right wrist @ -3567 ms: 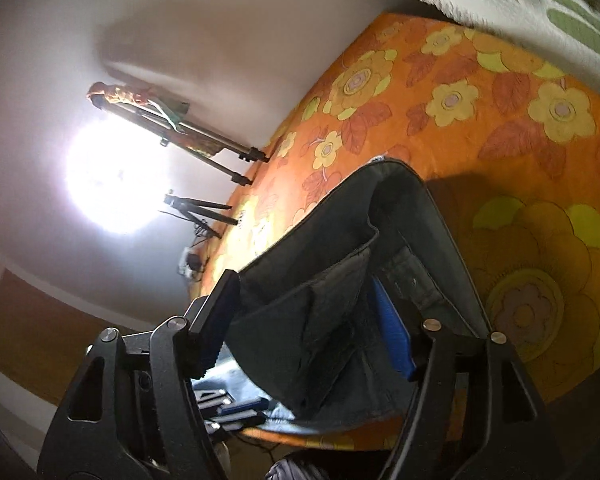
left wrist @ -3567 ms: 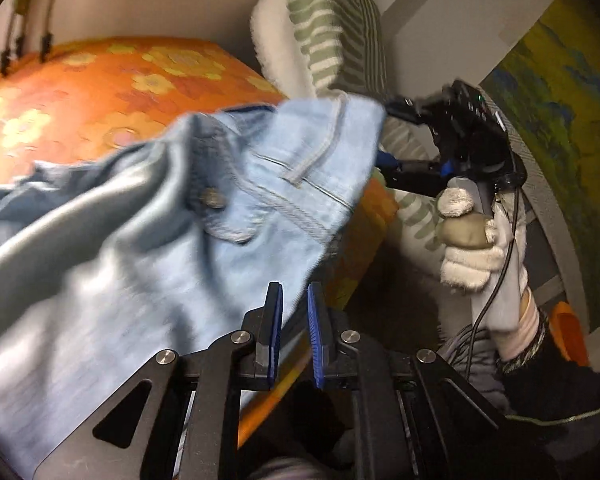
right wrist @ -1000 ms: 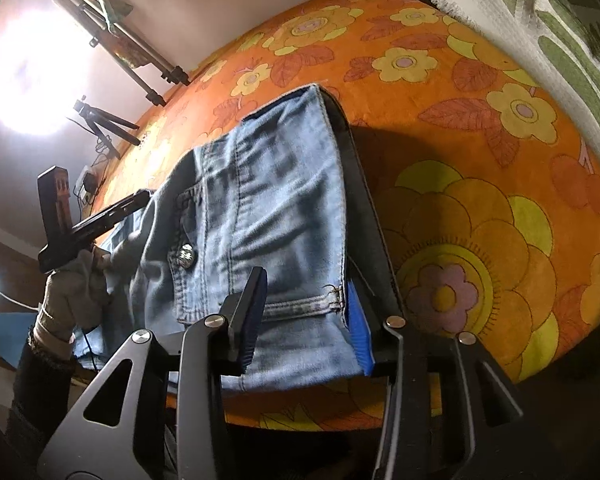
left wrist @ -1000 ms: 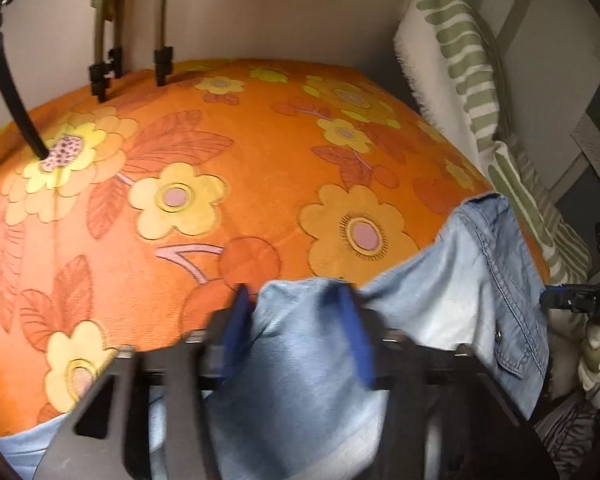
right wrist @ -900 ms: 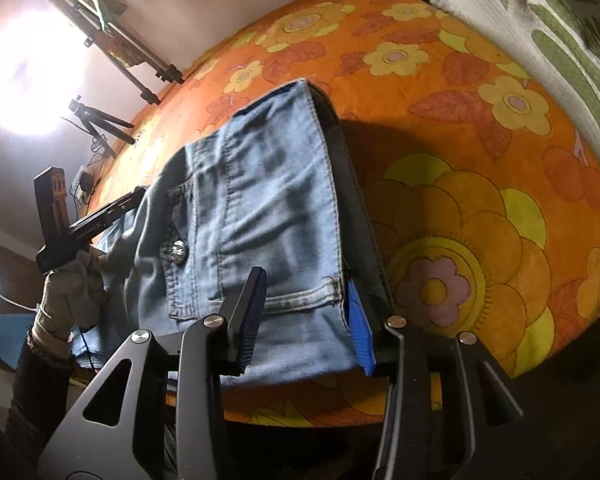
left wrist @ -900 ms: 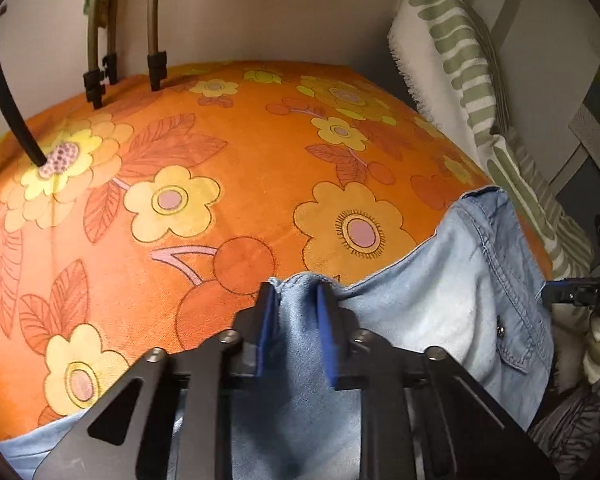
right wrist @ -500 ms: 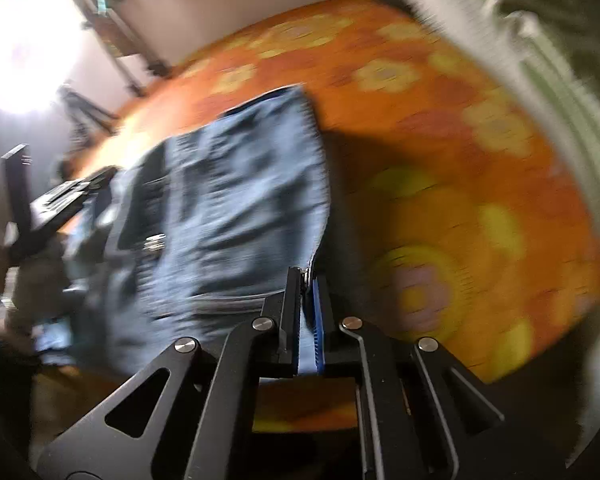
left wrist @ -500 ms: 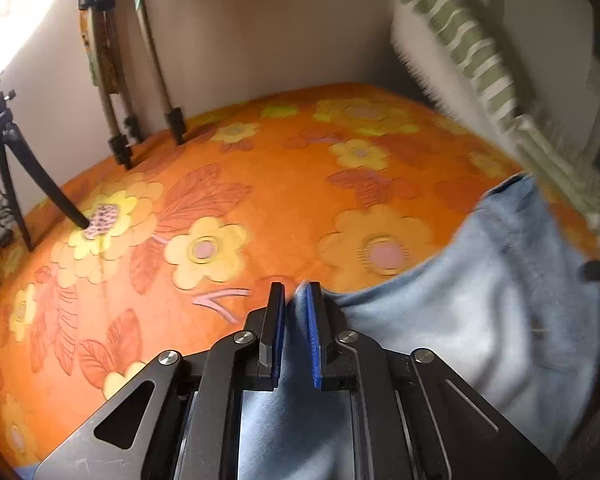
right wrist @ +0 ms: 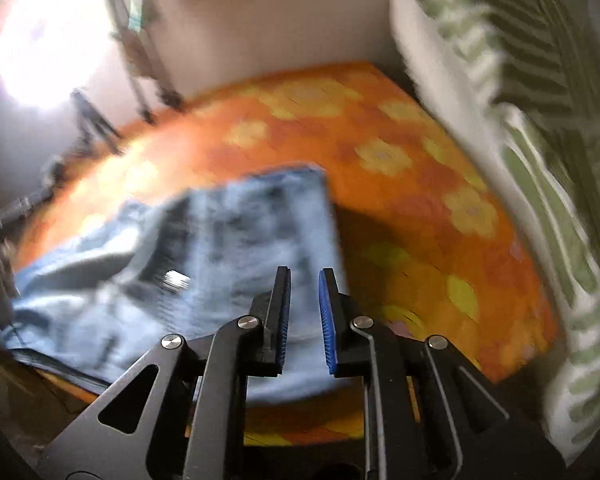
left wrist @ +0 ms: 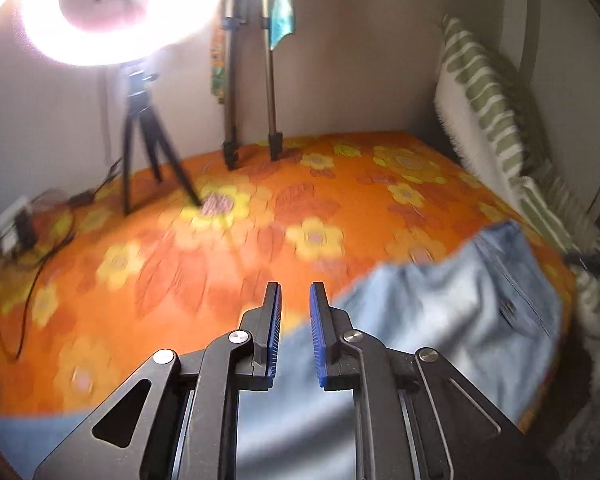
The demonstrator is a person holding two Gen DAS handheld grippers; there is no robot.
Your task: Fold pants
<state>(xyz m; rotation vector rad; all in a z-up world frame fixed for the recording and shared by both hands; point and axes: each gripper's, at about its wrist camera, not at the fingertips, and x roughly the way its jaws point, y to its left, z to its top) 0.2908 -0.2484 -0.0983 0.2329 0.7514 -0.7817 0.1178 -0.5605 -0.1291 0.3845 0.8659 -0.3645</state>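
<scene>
both grippers hang above the bed with nothing between their blue pads. the left gripper (left wrist: 294, 300) has its jaws easing apart over the orange flowered bedspread (left wrist: 204, 280), and the right gripper (right wrist: 303, 284) is opening too, over the near edge of the pants (right wrist: 236, 248). neither pinches any cloth.

the pants – light blue denim – lie spread on the near part of the bedspread. in the right wrist view the waist end with its metal button (right wrist: 176, 280) sits left of the jaws, and a straight side edge runs away up the bed. in the left wrist view the denim fills the lower right, rumpled near a pocket.

by my reading the step in hand is a regrasp for the next fold. to do it well, each gripper should open wider, come down on one edge and take all the layers together, not just the top one. the two should then lift evenly so the fold line stays straight.

around the work stand a black tripod (left wrist: 148, 148) under a bright ring light (left wrist: 112, 4), two more stand legs (left wrist: 252, 80), and a cable (left wrist: 16, 280) trailing on the bedspread – all well apart from the denim. the green striped pillow (left wrist: 488, 92) leans along the right side, near enough to crowd a wide swing. motion blur hides finer detail.
</scene>
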